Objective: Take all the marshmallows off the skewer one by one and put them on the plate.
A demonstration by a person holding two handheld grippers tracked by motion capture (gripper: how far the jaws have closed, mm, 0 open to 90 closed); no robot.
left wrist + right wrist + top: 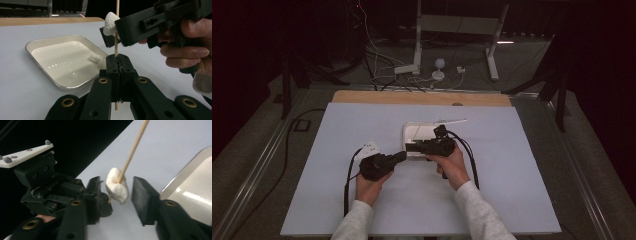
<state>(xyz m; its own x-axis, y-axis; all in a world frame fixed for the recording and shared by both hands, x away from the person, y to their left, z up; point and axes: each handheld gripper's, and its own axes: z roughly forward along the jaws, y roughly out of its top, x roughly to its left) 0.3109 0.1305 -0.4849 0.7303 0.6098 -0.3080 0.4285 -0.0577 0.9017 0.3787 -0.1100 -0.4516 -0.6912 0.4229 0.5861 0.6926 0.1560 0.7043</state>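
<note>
My left gripper (120, 62) is shut on a thin wooden skewer (116, 45) and holds it upright beside a white tray (45, 47). A white marshmallow (116, 186) is threaded on the skewer above the left jaws. My right gripper (116, 193) stands around that marshmallow, one jaw on each side, with a thin gap showing at both pads. Another marshmallow (95, 58) lies in the tray near its right rim. In the high view the left gripper (403, 155) and the right gripper (410, 146) meet at the tray's (412, 131) near edge.
The pale mat (362, 200) covers a wooden table (362, 96). A white strip (451, 121) lies behind the tray. Past the far edge are cables (382, 75) and a white stand (418, 45) on the floor. Cables trail from both grippers toward the person.
</note>
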